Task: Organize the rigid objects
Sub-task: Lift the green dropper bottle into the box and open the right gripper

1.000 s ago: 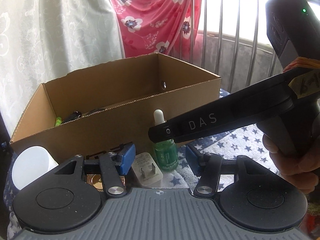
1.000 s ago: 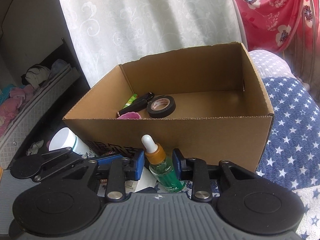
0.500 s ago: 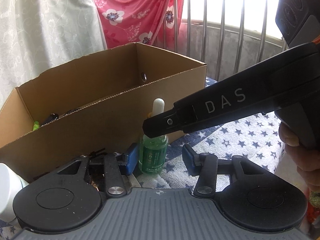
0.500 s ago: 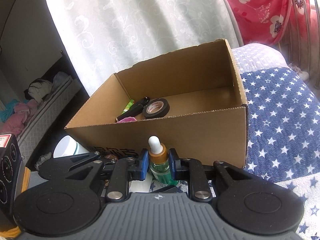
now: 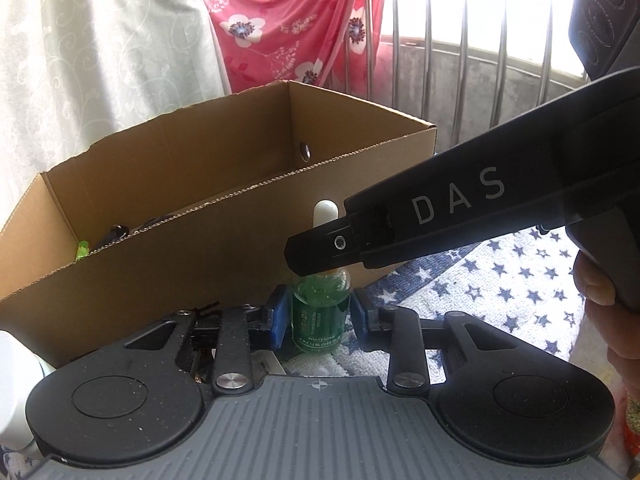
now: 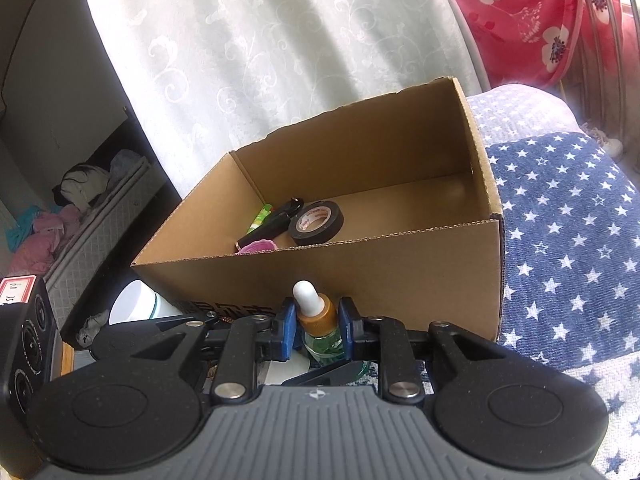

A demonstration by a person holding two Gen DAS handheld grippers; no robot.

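A green dropper bottle [image 5: 320,312] with an amber collar and white bulb stands upright on the star cloth, just in front of the open cardboard box [image 5: 224,240]. My left gripper [image 5: 318,318] has closed in on the bottle's body, its blue pads at both sides. My right gripper [image 6: 318,322] is shut on the bottle's amber neck [image 6: 318,316]; its black finger crosses the left wrist view [image 5: 400,224]. Inside the box [image 6: 400,256] lie a black tape roll [image 6: 316,224], a black pen-like item [image 6: 276,220], a green item and a pink item.
A white cup [image 6: 136,304] stands left of the box. A white plug adapter lies partly hidden under the fingers [image 5: 272,362]. Blue star-patterned cloth [image 6: 568,240] covers the surface. White curtain, pink floral cloth and metal railing stand behind.
My right gripper closed on the bottle's neck. My left gripper moved in and narrowed around the bottle's body. Both views came closer to the bottle.
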